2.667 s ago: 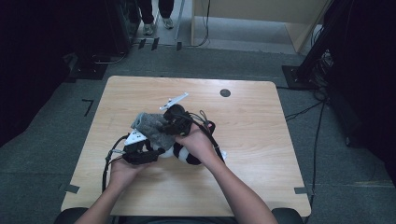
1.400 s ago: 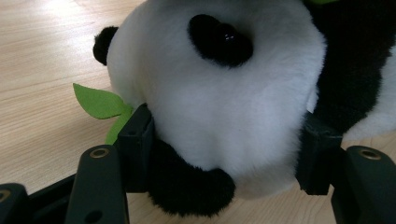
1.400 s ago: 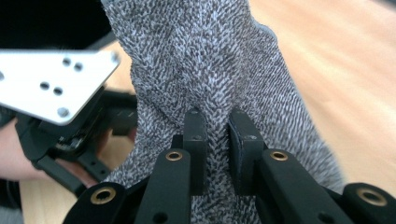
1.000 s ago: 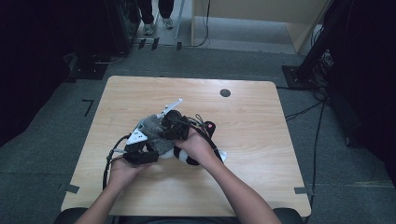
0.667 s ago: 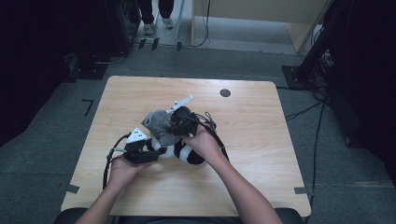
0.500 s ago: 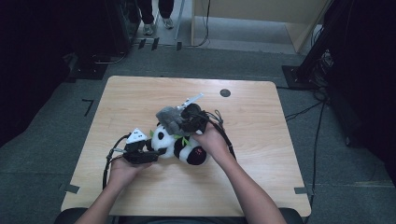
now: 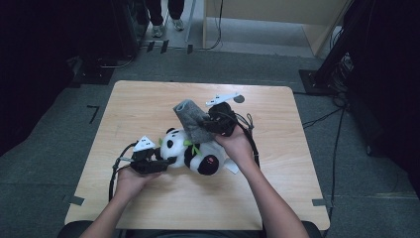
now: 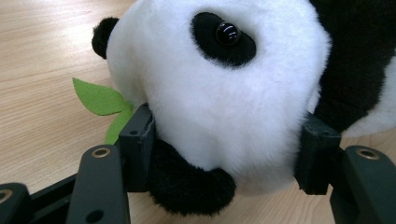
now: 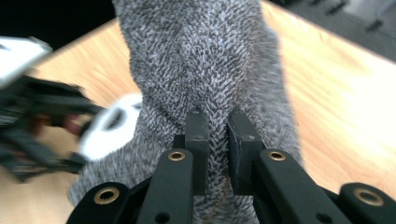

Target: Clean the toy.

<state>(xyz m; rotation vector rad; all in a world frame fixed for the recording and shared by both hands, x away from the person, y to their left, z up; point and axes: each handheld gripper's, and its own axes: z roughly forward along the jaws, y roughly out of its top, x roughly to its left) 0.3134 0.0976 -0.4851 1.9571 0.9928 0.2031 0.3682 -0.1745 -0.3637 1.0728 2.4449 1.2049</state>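
Observation:
A black-and-white panda plush (image 7: 198, 151) lies on the wooden table (image 7: 148, 99). My left gripper (image 7: 166, 161) is shut on its head (image 8: 219, 93), one pad pressed into each side, and a green felt leaf (image 8: 95, 95) sticks out beside the left pad. My right gripper (image 7: 205, 124) is shut on a grey knitted cloth (image 7: 190, 116), held up above and just behind the panda. In the right gripper view the pads (image 9: 198, 130) pinch a fold of the cloth (image 9: 201, 60), which hangs in front and hides most of the table.
A white tag (image 7: 230, 167) lies by the panda's rear. Black cables (image 7: 247, 124) trail from the right gripper over the table. A dark round hole (image 7: 239, 99) sits near the far edge. A person's feet (image 7: 166, 27) stand on the floor beyond the table.
The right gripper has carried the grey cloth up and toward the far right, off the panda, which now lies uncovered. The left gripper has kept still on the panda's head.

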